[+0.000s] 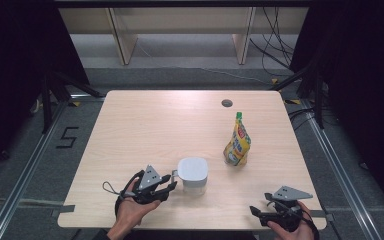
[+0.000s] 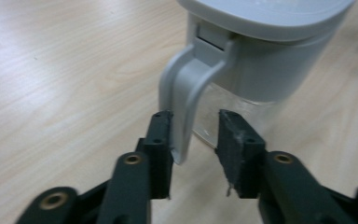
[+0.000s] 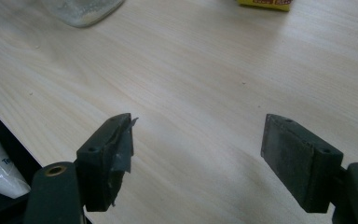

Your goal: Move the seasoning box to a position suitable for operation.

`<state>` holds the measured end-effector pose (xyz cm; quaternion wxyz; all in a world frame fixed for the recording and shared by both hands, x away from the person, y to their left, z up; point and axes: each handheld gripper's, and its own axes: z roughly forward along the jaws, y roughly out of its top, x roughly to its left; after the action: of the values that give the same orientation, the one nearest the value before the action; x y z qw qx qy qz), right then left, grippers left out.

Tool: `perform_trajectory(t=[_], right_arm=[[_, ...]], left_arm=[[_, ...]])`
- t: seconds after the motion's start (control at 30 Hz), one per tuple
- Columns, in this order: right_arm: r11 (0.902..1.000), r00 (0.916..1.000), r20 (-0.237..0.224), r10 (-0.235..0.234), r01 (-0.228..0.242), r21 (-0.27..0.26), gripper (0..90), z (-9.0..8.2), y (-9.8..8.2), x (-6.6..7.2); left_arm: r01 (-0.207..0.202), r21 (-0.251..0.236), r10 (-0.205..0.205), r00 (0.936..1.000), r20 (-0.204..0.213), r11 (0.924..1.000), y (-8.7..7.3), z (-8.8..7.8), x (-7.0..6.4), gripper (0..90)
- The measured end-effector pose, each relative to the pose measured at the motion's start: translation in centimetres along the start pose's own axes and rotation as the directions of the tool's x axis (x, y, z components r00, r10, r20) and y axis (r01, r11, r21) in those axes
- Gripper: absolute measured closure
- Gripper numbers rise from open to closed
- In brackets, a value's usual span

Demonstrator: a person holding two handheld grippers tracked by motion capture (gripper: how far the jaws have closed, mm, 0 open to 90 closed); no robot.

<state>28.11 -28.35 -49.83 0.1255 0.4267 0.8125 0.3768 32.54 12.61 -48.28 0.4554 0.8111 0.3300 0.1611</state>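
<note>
Near the front edge of the worktop point(image 1: 145, 120), a little left of its middle, stands one jug point(image 1: 193, 175) with a clear body, a pale grey lid and a single grey handle point(image 2: 182, 98) that points toward the person's left. The left hand-held gripper point(image 1: 169, 184) sits level just beside it, and in its own view the handle hangs between the two black jaws: the lower end of the handle rests against the left jaw, while a gap shows between it and the right jaw, so the jaws stand apart around the handle without squeezing it. One yellow pouch point(image 1: 237, 144) with a green cap stands upright to the right of the jug and a bit farther back, well apart from it. The right hand-held gripper point(image 1: 260, 210) lies at the front right corner of the worktop, its two jaws spread wide over bare wood with nothing between them. One small round hole point(image 1: 227, 103) sits near the far edge.
</note>
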Motion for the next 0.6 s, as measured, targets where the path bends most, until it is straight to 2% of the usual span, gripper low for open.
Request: perform_trajectory(t=[0.03,0.07,0.1,0.13,0.17,0.33,0.37,0.4,0.43,0.47,0.5,0.53,0.6], right_arm=[[0.9994,0.9994,0.006,0.033,-0.033,0.008,26.2,-0.1,0.0,0.2],[0.9991,0.9991,0.004,0.041,-0.041,0.011,26.2,-0.1,0.0,0.3],[0.9991,0.9992,0.005,0.04,-0.04,0.011,26.2,-0.1,0.0,0.3],[1.0,1.0,-0.003,0.003,-0.003,0.0,26.2,0.0,0.0,0.0],[1.0,0.9999,0.011,-0.006,0.006,-0.006,26.2,0.0,0.0,0.0],[1.0,0.9999,0.01,-0.002,0.002,0.006,26.2,-0.1,0.0,-0.1],[1.0,0.9999,0.015,-0.005,0.005,0.004,26.2,-0.1,0.0,-0.1],[1.0,1.0,0.0,0.0,0.0,0.01,26.2,-0.1,0.0,-0.1],[0.9996,0.9996,0.013,0.026,-0.026,0.013,26.2,-0.2,0.0,0.1],[1.0,0.9999,0.012,0.0,0.0,0.001,26.2,-0.1,0.0,0.0],[0.9999,0.9997,0.019,0.014,-0.014,0.008,26.2,-0.2,0.0,0.2],[0.9999,0.9998,0.018,0.012,-0.012,0.007,26.2,-0.2,0.0,0.2],[1.0,1.0,0.007,0.002,-0.003,0.009,26.2,-0.1,0.0,0.1]], left_arm=[[0.003,0.008,-0.003,1.0,0.01,1.0,0.0,-0.3,-0.1,58.9],[0.006,-0.001,-0.006,0.9999,0.011,1.0,0.0,-0.5,-0.2,57.0],[0.018,0.001,-0.018,0.9996,0.021,0.9998,0.1,-0.7,-0.3,54.6],[0.03,-0.002,-0.03,0.9992,0.024,0.9995,0.2,-0.9,-0.4,52.3],[0.04,-0.012,-0.039,0.9986,0.036,0.9992,0.4,-1.1,-0.3,50.3],[0.015,-0.017,-0.015,0.9991,0.04,0.9997,1.2,-2.1,-0.1,45.0],[0.047,-0.034,-0.046,0.9979,0.046,0.9983,1.2,-2.1,-0.3,44.4],[0.051,-0.026,-0.05,0.9979,0.041,0.9984,1.3,-2.3,-0.3,43.9],[0.039,-0.031,-0.038,0.9984,0.043,0.9988,1.5,-2.4,-0.2,43.4],[0.049,-0.032,-0.048,0.9982,0.037,0.9983,1.6,-2.5,-0.1,42.6],[0.061,-0.046,-0.06,0.9975,0.037,0.9971,1.8,-2.5,-0.2,41.8],[0.053,-0.044,-0.051,0.9976,0.048,0.9976,2.0,-2.7,0.0,41.6],[0.072,-0.055,-0.069,0.9964,0.049,0.9959,2.5,-2.9,-0.1,41.6]])
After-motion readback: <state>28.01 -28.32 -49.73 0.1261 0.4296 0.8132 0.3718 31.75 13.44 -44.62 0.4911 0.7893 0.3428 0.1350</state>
